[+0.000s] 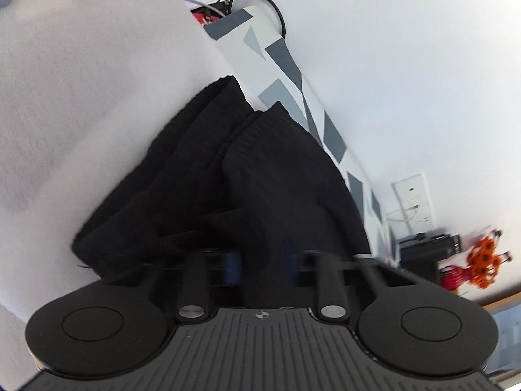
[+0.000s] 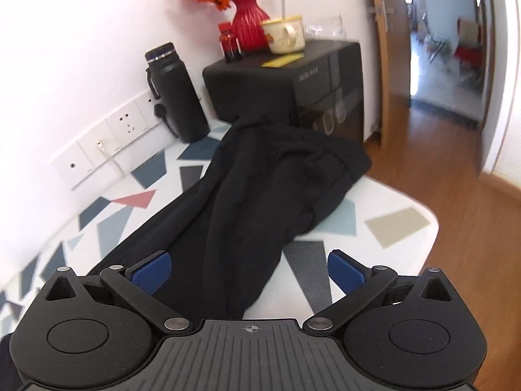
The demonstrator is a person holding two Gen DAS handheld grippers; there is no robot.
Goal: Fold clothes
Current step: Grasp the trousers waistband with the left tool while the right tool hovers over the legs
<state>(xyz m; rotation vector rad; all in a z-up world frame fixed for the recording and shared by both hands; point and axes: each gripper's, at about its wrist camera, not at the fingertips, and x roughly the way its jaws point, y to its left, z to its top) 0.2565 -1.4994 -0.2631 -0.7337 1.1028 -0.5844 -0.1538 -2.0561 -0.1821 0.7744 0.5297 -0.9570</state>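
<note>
A black garment (image 2: 260,189) lies stretched along the patterned table (image 2: 390,224), its gathered waistband end at the far side by the black box. My right gripper (image 2: 249,273) is open; its blue pads (image 2: 153,272) stand on either side of the garment's near end without touching it. In the left wrist view the same black garment (image 1: 228,169) bunches up in folds straight ahead. My left gripper (image 1: 260,257) is shut on its edge, the blue pads (image 1: 232,260) close together and blurred. That view is strongly tilted.
At the table's far end stand a black flask (image 2: 177,94) and a black box (image 2: 276,81) carrying a red vase of orange flowers (image 2: 247,22), a cup (image 2: 285,34) and a small red bottle (image 2: 229,44). Wall sockets (image 2: 107,140) are at the left. The table's rounded edge, wooden floor (image 2: 456,228) and a doorway are at the right.
</note>
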